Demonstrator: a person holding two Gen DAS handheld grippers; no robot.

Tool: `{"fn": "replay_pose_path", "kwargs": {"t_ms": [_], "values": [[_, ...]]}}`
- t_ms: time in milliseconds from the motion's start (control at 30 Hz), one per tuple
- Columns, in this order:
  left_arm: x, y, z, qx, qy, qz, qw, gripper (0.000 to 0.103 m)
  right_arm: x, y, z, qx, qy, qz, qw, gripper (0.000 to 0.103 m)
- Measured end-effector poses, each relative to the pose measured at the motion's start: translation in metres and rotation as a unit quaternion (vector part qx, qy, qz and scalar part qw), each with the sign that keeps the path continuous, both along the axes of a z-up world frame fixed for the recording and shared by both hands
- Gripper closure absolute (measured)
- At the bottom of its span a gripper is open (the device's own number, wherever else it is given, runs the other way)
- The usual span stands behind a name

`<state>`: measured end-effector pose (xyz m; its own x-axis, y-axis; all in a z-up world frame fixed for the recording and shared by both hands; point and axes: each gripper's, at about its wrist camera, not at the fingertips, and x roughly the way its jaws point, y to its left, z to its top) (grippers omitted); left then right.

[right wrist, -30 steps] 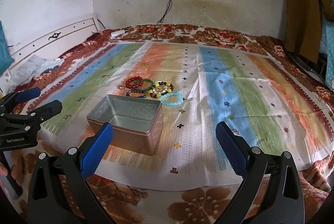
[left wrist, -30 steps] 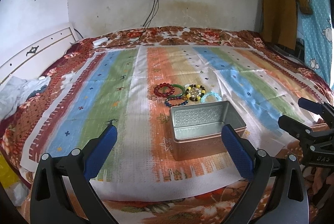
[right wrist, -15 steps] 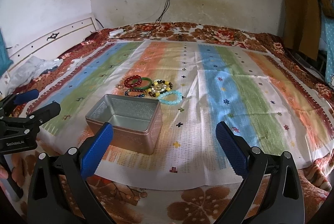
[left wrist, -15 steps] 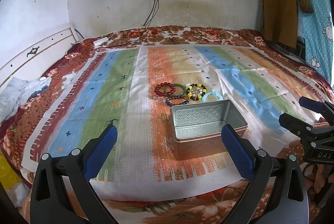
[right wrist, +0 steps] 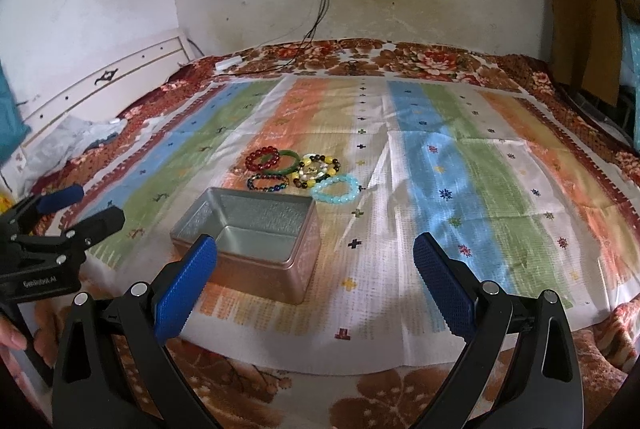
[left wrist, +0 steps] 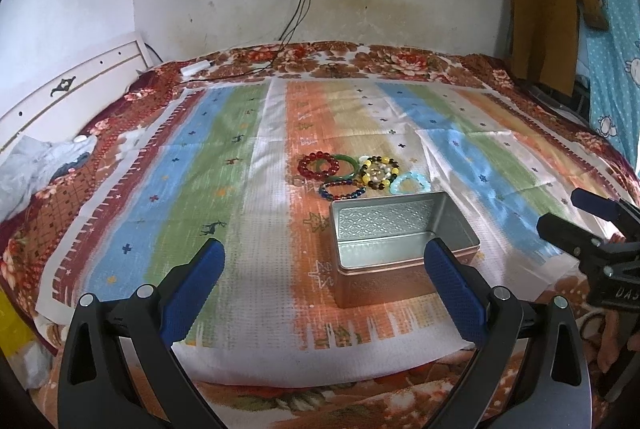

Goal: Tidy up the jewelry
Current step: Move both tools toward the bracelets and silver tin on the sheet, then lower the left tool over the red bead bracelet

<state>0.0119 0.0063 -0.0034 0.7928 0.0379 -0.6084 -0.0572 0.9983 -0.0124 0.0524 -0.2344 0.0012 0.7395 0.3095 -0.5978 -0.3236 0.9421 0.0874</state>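
Open rectangular silver metal tin (left wrist: 402,249) sits on the striped multicolour woven cloth (left wrist: 224,189) near its front edge, nothing inside. Just behind the tin, toward the cloth's middle, a cluster of bracelets: red bead bracelet (left wrist: 318,165) overlapping green jade bangle (left wrist: 346,165), dark blue-and-red bead bracelet (left wrist: 342,189), yellow-and-black bead bracelet (left wrist: 378,171), pale blue bead bracelet (left wrist: 410,183) nearest the tin's far rim. Left gripper (left wrist: 324,283) spread wide, holding nothing, above the cloth's front edge. Right gripper (right wrist: 316,281) also wide apart, holding nothing.
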Motion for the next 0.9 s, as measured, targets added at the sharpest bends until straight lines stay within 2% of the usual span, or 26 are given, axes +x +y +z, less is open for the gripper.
{"fn": "replay_pose_path", "kwargs": {"t_ms": [500,900], "values": [[0.038,0.002,0.010,0.012,0.001,0.003,0.9999,0.005,0.034,0.002,0.005,0.001,0.004,-0.008,1.000,0.003],[0.066,0.007,0.012,0.002,0.011,0.008,0.9999,0.005,0.064,0.009,0.009,-0.013,-0.003,-0.011,1.000,0.003]]}}
